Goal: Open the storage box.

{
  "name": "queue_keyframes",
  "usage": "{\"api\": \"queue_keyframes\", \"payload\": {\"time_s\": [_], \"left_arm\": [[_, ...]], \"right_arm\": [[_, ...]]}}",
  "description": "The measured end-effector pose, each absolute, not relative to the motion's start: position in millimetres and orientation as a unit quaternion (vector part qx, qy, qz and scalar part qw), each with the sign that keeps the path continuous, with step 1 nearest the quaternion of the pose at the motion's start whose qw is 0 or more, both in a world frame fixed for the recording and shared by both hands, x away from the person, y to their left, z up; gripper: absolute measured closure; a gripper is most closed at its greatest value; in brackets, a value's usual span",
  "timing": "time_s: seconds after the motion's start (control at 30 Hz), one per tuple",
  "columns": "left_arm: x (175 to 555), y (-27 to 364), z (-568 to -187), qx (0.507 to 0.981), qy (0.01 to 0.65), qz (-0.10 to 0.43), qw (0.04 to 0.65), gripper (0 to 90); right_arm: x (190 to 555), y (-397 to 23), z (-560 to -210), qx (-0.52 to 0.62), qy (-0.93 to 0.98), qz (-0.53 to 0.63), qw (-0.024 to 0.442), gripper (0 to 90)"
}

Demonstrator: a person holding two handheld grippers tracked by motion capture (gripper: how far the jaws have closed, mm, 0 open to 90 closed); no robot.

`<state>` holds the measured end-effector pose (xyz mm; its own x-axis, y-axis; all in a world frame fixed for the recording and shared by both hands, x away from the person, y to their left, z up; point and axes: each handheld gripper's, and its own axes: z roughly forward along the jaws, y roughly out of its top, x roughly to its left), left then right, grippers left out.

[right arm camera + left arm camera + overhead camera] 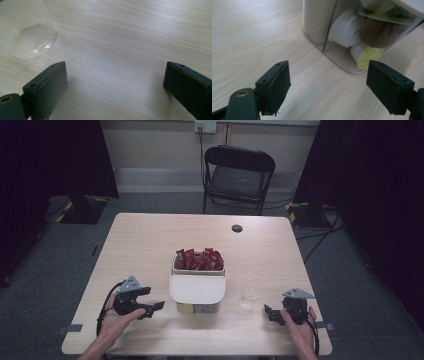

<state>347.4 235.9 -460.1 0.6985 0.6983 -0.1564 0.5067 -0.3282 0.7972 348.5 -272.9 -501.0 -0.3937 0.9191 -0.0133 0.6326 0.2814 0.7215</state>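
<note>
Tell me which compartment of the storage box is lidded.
The near compartment, closest to the person: a white lid covers it, while the far compartment stands open, full of red sachets.

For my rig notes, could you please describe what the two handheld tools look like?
Both are black. The left tool and right tool each carry a grey three-cornered plate on top and trail a black cable. Their jaws are flat, dark rectangular pads with small holes. No sleeves show.

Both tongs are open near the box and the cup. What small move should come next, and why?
Probably ease the right tongs forward and left toward the clear cup. The jaws are wide open with nothing between them, and the cup stands upright, apart from the storage box. The left tongs, also open, already face the box's near compartment, so they can wait.
</note>
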Motion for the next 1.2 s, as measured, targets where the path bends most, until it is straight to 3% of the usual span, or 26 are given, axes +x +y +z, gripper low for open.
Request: {"api": "queue_keyframes", "payload": {"time_s": [0.43, 1.2], "left_arm": [[343, 215, -456, 0.82, 0.342, 0.097, 0.448, 18.9], [348, 201, -449, 0.81, 0.343, 0.082, 0.469, 18.5]], "right_arm": [[349, -273, -501, 0.507, 0.769, 0.322, 0.222, 3.6], [349, -273, -501, 0.508, 0.768, 0.32, 0.222, 2.2]]}}
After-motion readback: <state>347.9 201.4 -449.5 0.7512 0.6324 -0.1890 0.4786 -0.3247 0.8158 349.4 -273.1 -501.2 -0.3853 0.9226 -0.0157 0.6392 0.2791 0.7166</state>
